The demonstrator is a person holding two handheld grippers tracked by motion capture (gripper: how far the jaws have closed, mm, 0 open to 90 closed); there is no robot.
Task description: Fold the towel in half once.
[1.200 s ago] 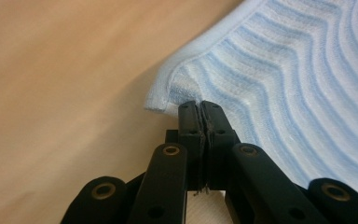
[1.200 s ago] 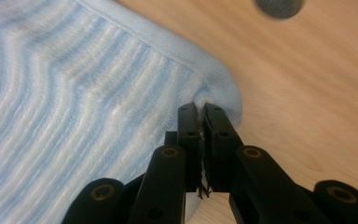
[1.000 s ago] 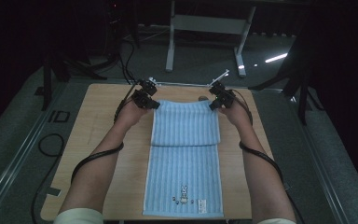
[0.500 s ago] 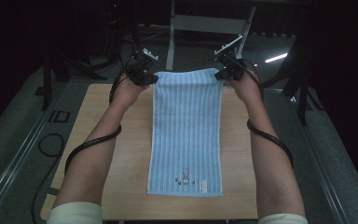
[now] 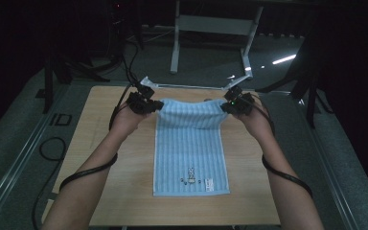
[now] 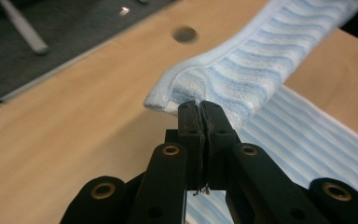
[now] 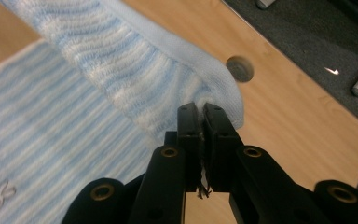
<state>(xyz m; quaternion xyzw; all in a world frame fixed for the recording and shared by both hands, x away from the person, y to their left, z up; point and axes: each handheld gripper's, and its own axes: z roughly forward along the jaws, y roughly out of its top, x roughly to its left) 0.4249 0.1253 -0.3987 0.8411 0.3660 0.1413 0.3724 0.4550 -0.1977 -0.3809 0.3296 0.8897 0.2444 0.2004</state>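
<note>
Pinching the towel's point(image 5: 190, 143) far-left corner, the left gripper point(image 5: 159, 105) has come back toward the person since half a second ago, and the right gripper point(image 5: 222, 108) pinches the far-right corner likewise. That edge now hangs raised over the towel's middle on the tabletop point(image 5: 100, 143), so a fold looks under way.

High view: fixed above the near edge, looking forward and down over the whole wooden table point(image 5: 100, 158) to the dark floor beyond.
Left gripper view: rides low and close behind the left gripper point(image 6: 199, 107), facing the far left table edge.
Right gripper view: close behind the right gripper point(image 7: 200, 109), facing the far right edge.
Shared: the striped blue towel point(image 5: 190, 153) and tabletop.
</note>
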